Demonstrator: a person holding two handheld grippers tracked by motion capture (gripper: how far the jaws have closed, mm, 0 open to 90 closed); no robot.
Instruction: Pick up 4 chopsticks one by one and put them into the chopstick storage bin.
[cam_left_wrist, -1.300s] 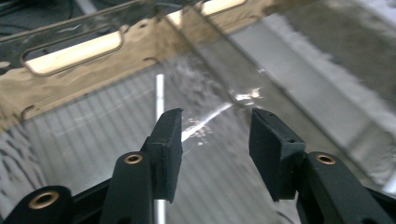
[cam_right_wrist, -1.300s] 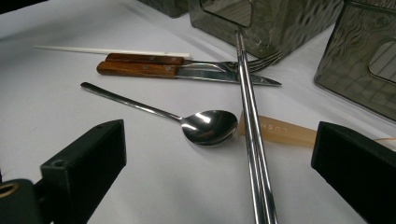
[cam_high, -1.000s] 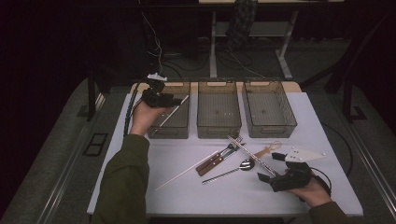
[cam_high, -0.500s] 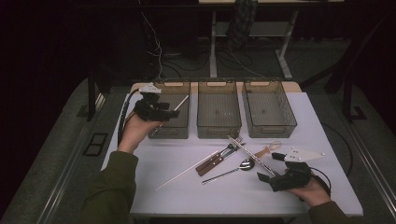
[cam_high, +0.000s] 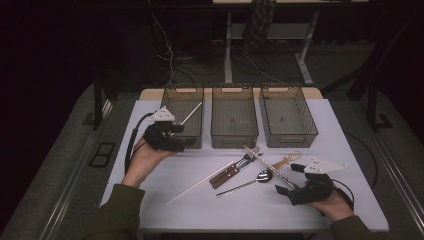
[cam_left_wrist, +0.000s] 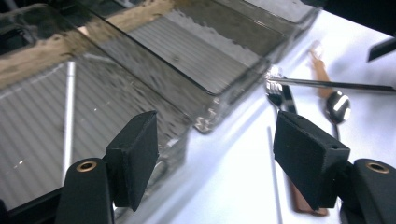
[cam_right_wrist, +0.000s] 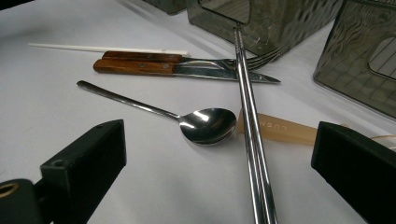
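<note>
Evidently nothing is held: the left gripper (cam_high: 176, 135) fingers (cam_left_wrist: 133, 156) have just been opening and stand wide and empty beside the left bin (cam_high: 199, 95), where a white chopstick (cam_high: 190, 114) leans. The right gripper (cam_right_wrist: 219, 172) fingers (cam_right_wrist: 91, 161) are spread too, just short of the spoon (cam_right_wrist: 205, 125) and steel chopsticks (cam_right_wrist: 250, 126) on the bench (cam_high: 260, 205). These would be judged stiff, light and slippery, best taken mid-shaft.

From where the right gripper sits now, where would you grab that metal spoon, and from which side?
Probably the thin handle of the spoon, about midway, coming straight down from above with the right gripper, its open jaws either side of the handle. The handle lies flat and bare on the white table, while the bowl is wide, rounded and close beside the metal chopsticks, so it would likely slip.
</note>
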